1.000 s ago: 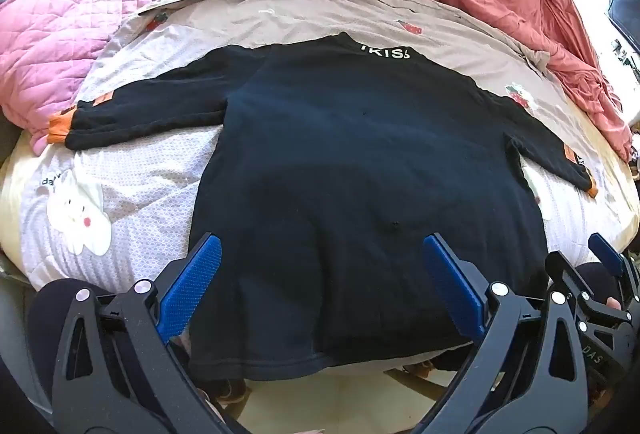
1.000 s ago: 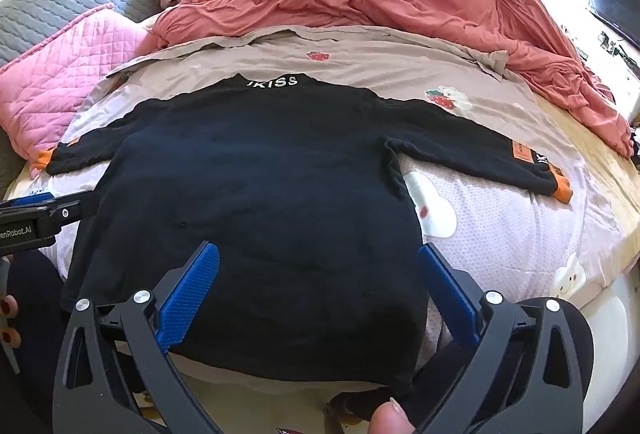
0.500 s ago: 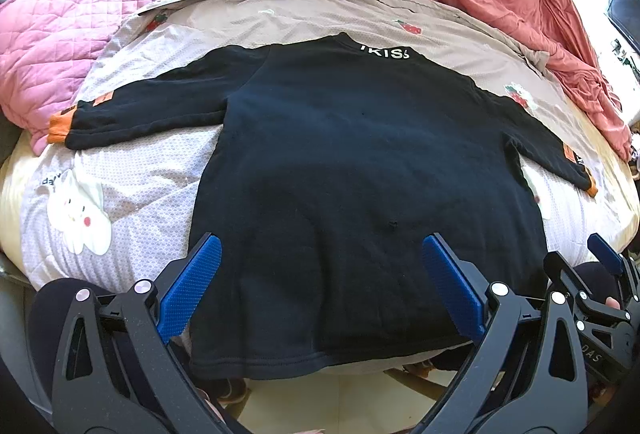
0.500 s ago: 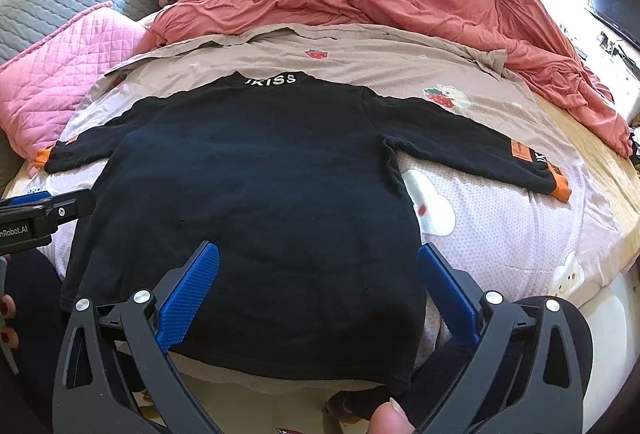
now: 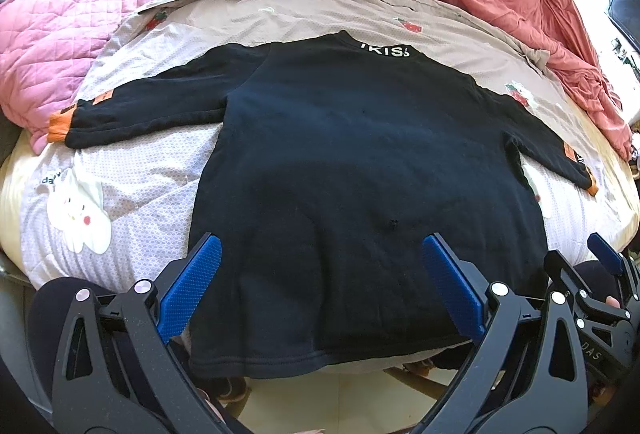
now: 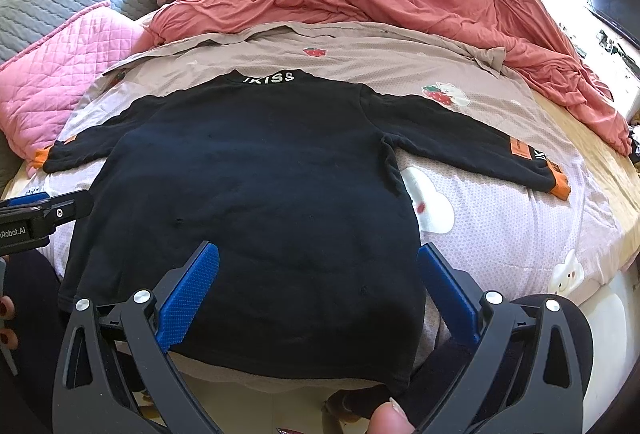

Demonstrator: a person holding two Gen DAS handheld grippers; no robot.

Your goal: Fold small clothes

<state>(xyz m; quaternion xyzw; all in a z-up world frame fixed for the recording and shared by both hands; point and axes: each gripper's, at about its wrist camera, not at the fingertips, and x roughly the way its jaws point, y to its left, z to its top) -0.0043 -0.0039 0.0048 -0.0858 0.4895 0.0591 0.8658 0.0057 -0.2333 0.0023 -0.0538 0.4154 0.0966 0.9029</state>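
Black sweatshirt (image 5: 360,170) flat, sleeves spread, orange cuffs; both grippers' fingers (image 5: 188,290) wide apart, empty.

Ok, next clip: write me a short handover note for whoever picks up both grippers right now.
Left gripper: open, empty, hovering over the hem of the black long-sleeved sweatshirt with orange cuffs.
Right gripper: open, empty, over the same hem nearer its right corner.
The sweatshirt lies flat on the mauve printed bed sheet, both sleeves spread out, collar away from you, hem at the bed's near edge.
Done: garment laid out.
Left: every fold; nothing gripped yet. Probably start with the sleeves.
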